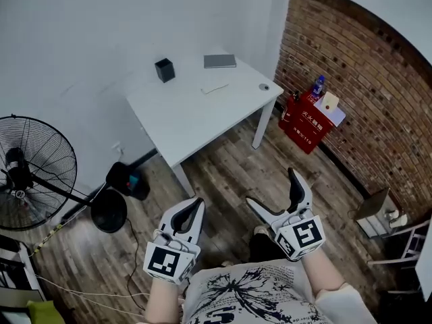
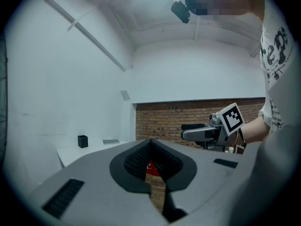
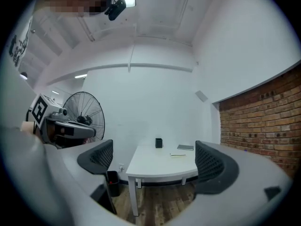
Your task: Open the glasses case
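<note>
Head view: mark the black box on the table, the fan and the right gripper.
black box (image 1: 165, 73), head view, its side face.
fan (image 1: 47, 160), head view, its wire guard.
right gripper (image 1: 270, 185), head view, midway between its fingertips.

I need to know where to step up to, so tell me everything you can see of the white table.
The white table has a plain rectangular top that looks smooth and matte, on slim white legs, two of which show clearly. It stands level on the wooden floor in the room's corner, close to the white wall, with one end towards the brick wall. Towards its far side sit a black box-shaped holder, a flat grey item, a thin pale strip and a small round dark thing.
</note>
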A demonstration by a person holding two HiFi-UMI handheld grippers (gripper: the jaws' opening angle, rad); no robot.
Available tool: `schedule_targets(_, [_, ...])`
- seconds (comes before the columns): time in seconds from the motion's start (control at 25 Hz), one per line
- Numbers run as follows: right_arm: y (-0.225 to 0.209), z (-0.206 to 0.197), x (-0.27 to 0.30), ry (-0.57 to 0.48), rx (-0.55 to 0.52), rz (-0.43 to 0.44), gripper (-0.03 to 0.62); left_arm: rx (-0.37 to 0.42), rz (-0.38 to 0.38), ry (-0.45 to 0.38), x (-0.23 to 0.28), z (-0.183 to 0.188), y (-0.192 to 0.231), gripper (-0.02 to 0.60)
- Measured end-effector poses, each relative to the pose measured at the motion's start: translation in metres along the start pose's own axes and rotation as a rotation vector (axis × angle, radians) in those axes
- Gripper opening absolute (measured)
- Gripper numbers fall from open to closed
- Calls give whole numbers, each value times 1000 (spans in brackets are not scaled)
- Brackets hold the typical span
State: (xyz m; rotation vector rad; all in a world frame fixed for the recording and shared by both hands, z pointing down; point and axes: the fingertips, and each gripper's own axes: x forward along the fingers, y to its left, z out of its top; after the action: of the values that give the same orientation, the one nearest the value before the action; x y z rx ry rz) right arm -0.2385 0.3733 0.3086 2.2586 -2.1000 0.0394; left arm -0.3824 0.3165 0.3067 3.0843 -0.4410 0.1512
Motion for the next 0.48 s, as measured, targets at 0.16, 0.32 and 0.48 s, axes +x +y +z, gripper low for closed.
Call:
schedule_targets(0.16, [-23, -8, 30, 6, -6, 49, 549, 1, 41, 3, 30, -5, 15, 14])
schedule_targets(0.32, [-60, -17, 74, 1, -4, 132, 549, 14, 109, 6, 76, -7, 32, 14])
schedule_targets(0.48, [-120, -14, 132, -4, 12, 219, 549, 11, 206, -1, 145, 3, 54, 14])
